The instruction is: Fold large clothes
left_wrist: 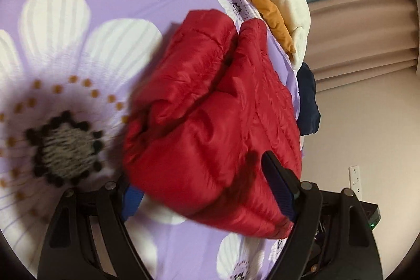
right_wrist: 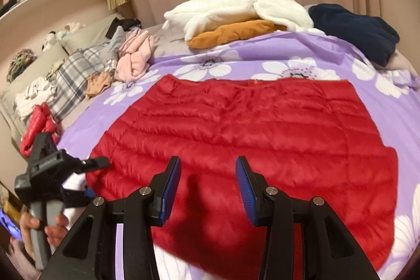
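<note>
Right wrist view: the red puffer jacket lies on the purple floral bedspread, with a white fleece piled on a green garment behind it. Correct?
Not quite. The garment under the white fleece is mustard orange, not green, as the right wrist view shows. The red puffer jacket does lie on the purple floral bedspread.

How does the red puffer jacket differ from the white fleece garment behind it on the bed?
The red puffer jacket is shiny and quilted; the white fleece garment is matte and fluffy. The jacket lies spread flat on the purple floral bedcover; the fleece is bunched atop an orange garment. Both rest on the bed, ungripped.
</note>
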`<move>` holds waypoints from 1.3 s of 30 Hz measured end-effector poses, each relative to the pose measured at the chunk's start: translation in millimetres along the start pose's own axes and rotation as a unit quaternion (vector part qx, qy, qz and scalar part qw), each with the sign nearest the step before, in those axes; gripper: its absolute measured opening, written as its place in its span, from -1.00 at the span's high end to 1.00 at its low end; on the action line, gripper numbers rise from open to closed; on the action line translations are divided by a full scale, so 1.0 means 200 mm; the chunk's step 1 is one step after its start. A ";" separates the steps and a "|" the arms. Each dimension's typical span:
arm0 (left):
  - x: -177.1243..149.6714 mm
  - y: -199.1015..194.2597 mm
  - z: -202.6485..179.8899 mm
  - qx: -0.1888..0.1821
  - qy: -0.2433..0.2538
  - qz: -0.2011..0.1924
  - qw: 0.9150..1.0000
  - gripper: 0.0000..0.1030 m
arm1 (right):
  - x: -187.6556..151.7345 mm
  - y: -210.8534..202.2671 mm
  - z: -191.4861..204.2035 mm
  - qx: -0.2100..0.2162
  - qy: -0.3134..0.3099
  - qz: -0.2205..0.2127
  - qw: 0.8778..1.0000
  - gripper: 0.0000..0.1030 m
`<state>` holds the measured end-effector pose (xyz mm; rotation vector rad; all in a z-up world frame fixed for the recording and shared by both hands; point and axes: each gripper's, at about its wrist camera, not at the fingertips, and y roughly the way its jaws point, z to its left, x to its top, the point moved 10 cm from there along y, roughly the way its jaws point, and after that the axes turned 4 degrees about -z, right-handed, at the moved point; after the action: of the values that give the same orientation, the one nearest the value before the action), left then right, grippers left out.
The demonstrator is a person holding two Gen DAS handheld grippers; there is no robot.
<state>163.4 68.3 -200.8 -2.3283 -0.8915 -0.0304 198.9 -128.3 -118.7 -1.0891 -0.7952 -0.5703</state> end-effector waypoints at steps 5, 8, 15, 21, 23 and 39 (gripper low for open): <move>0.02 0.06 -0.03 0.012 0.017 -0.001 1.000 -0.62 | 0.00 0.09 0.00 -0.014 -0.008 0.007 1.000 0.15; 0.04 0.10 -0.03 0.025 0.031 -0.005 0.999 -0.60 | -0.08 0.19 -0.03 -0.031 -0.010 0.033 0.999 0.15; 0.04 0.11 -0.05 0.067 0.079 -0.017 0.994 -0.15 | -0.14 0.25 -0.06 -0.037 -0.009 0.047 0.998 0.15; 0.03 0.06 -0.24 0.097 0.181 -0.054 0.977 0.18 | -0.14 0.25 -0.08 -0.024 0.010 0.047 0.999 0.15; 0.02 0.05 -0.31 0.101 0.213 -0.064 0.970 0.20 | -0.14 0.26 -0.09 -0.018 0.019 0.046 0.999 0.15; -0.28 0.09 -0.79 0.089 0.423 -0.080 0.898 0.21 | -0.15 0.25 -0.15 0.071 0.128 0.035 0.989 0.18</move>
<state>162.6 -65.1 -96.9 -1.7726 -0.5827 -0.9161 226.7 -137.7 -177.6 -0.8877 -0.5638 -0.5716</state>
